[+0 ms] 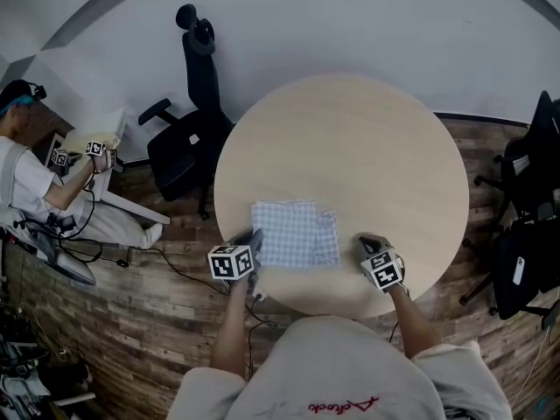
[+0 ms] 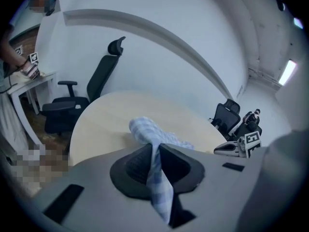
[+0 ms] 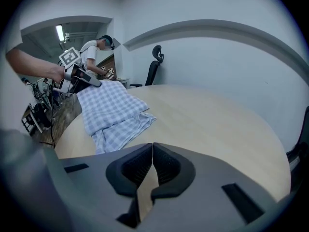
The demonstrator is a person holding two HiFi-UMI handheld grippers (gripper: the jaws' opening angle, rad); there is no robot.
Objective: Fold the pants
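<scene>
The blue-and-white checked pants point(image 1: 291, 232) lie folded on the round pale wooden table point(image 1: 350, 138), near its front edge. My left gripper point(image 1: 255, 240) is at their left edge, shut on a bunched fold of the checked cloth point(image 2: 155, 164) that runs up between its jaws and is lifted off the table. To the right of the pants, apart from them, my right gripper point(image 1: 365, 242) hangs over bare table. Its jaws point(image 3: 152, 147) are shut with nothing in them. In the right gripper view the pants point(image 3: 113, 111) spread to the left, with the left gripper point(image 3: 86, 79) at their far corner.
A black office chair point(image 1: 185, 136) stands beyond the table's left side. More dark chairs point(image 1: 527, 208) are at the right. A person point(image 1: 31, 178) sits at a white desk point(image 1: 105, 160) far left. Cables lie on the wooden floor point(image 1: 157, 304).
</scene>
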